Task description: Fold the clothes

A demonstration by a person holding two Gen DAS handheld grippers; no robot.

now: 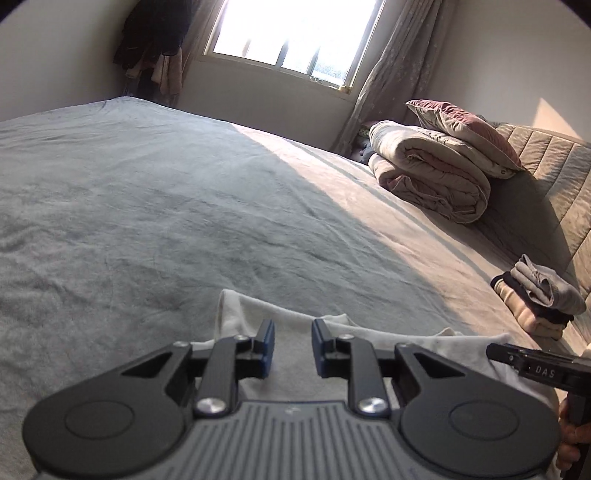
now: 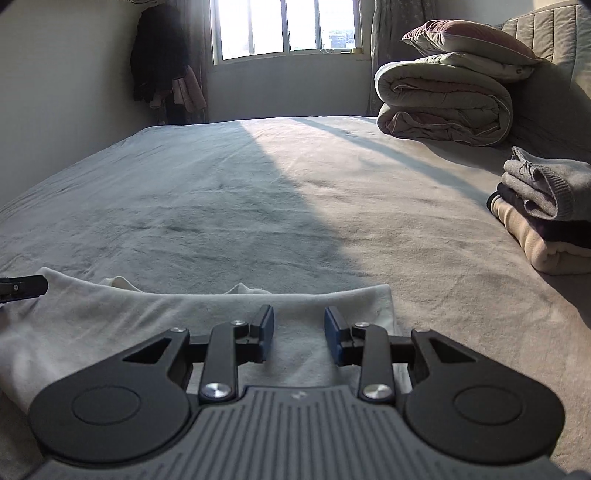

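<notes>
— Look at the left gripper (image 1: 293, 349). Are its jaws pinching anything?

— No. They stand a little apart, and nothing is between the blue pads (image 1: 269, 347). The white garment (image 1: 295, 354) lies flat just under them.

— And the right gripper (image 2: 299, 339)?

— The same. Its jaws are spread a bit wider, with only air in the gap. The same white garment (image 2: 155, 325) lies under it too, and its right edge is just past the right jaw.

— So where is the garment?

— On the bed (image 2: 258, 192), at the near edge, right below both pairs of jaws. Its far edge curls up a little in front of the tips.

— What is the black thing beside the left jaws?

— That is the other gripper, off to the right side (image 1: 535, 365). Fingers (image 1: 570, 435) of the person hold it lower down.

— What is farther out?

— Ahead and to the right of the jaws is a stack of folded clothes (image 2: 543, 218), with a grey one on top. Past that is a rolled quilt (image 2: 443, 107) with a pillow (image 2: 469, 40) on it. Far ahead is the window (image 2: 288, 29), and dark clothes (image 2: 159, 55) hang on the wall to its left.
</notes>
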